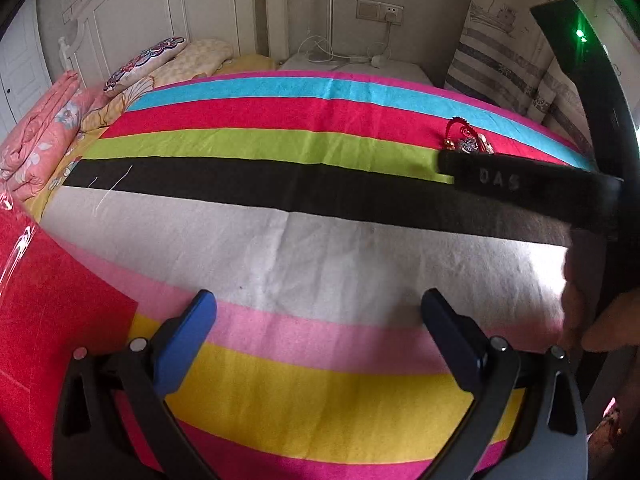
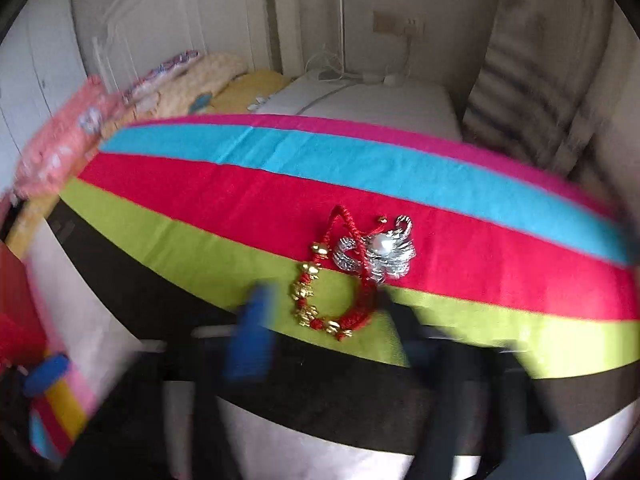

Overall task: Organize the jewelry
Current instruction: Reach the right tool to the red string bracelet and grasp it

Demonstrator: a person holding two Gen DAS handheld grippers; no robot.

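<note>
A red braided bracelet with gold beads (image 2: 328,312) lies on the striped cloth, across the green and red stripes. Touching its far side is a silver brooch with a pearl (image 2: 380,252). My right gripper (image 2: 326,328) is open, its blurred blue finger pad (image 2: 252,332) left of the bracelet and its dark finger (image 2: 400,320) right of it. The left wrist view shows the same jewelry (image 1: 464,140) far right, partly hidden behind the right gripper's black body (image 1: 520,184). My left gripper (image 1: 320,308) is open over the pink and white stripes, holding nothing.
The striped cloth (image 1: 280,240) covers a bed. A red glossy box (image 1: 48,312) sits at the left edge. Folded pink bedding (image 1: 44,132) and pillows (image 1: 160,60) lie at the back left. A hand (image 1: 592,320) holds the right gripper.
</note>
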